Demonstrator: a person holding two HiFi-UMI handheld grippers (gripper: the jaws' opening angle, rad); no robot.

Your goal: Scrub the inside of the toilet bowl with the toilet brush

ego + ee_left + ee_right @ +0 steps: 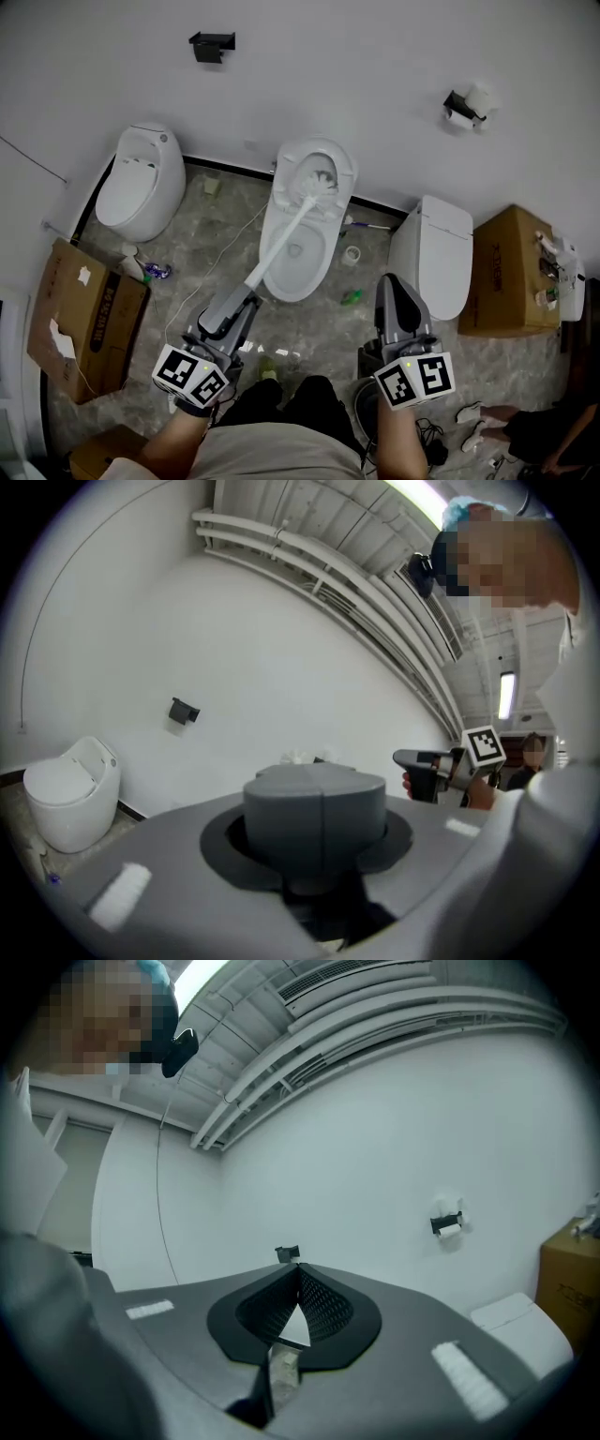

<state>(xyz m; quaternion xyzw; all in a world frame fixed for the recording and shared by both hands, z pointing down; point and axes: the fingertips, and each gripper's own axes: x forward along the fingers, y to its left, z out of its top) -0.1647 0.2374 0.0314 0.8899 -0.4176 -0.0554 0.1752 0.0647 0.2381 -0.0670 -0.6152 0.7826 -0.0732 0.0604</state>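
Note:
In the head view a white toilet (305, 220) stands open in the middle of the floor. The white toilet brush (292, 228) slants into it, bristle head (319, 180) at the far side of the bowl. My left gripper (251, 289) is shut on the handle's near end. In the left gripper view its jaws (314, 808) stand shut, and they hide the handle. My right gripper (392, 286) hovers right of the bowl, shut on nothing; its pads (319, 1302) meet at the tip in the right gripper view (298, 1274).
A closed toilet (141, 183) stands at the left, another (436, 253) at the right. Cardboard boxes (80, 314) (511, 272) flank them. A small roll (352, 255), a green item (352, 297) and a cable (220, 258) lie on the floor. Someone's legs (544, 441) show at lower right.

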